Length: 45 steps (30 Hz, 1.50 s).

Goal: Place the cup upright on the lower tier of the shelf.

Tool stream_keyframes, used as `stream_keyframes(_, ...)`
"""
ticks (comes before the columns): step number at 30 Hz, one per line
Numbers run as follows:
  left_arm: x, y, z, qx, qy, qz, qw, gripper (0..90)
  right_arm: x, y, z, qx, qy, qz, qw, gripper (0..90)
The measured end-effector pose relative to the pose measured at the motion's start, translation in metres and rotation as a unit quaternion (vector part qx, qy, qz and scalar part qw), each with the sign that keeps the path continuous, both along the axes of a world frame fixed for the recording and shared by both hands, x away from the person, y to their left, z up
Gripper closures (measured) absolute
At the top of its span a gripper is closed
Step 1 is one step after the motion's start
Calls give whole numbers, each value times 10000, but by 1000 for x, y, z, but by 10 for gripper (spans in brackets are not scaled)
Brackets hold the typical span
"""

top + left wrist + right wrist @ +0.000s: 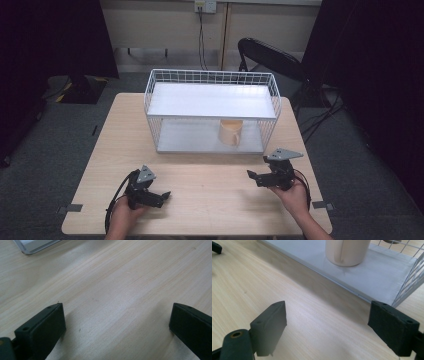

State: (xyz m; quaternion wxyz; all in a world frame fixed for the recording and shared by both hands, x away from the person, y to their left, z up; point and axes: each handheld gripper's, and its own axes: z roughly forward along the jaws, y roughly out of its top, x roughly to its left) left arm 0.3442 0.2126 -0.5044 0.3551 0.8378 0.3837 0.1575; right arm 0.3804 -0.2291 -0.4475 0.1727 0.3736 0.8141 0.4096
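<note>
Two grippers are hovering low over the near part of the desk (200,175), each held in a hand coming in from the near edge, and both are standing with jaws spread wide and nothing between them. Nearest the left corner, the left gripper (159,196) is pointing toward the middle of the desk, looking down on bare wood in its own view (117,322), well apart from anything to grasp. Toward the near right, the right gripper (256,176) is sitting just in front of the white wire rack (212,78), and in its own view (327,315) it is looking along the rack's lower shelf (372,277) at the beige cup (347,251), which is standing upright on that shelf toward the rack's right end, under the upper shelf (212,100). Since the cup is the likely target, the risks are gathering around that tight opening: the spread jaws may be catching the shelf's front lip or the wire side wall (412,275) going in, the top plate on the gripper may be knocking the upper shelf, and a push rather than a clean grip may be tipping the cup or sliding it deeper. Farther off, beyond the desk's far edge, a dark chair (270,55) is standing clear of the work.
</note>
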Motion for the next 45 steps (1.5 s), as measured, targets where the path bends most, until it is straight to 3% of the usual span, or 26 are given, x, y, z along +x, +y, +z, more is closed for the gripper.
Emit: stream_keyframes(45, 0, -1, 0, 3, 2, 37, 10000, 1, -29, -60, -24, -126, 165, 43, 9998, 151)
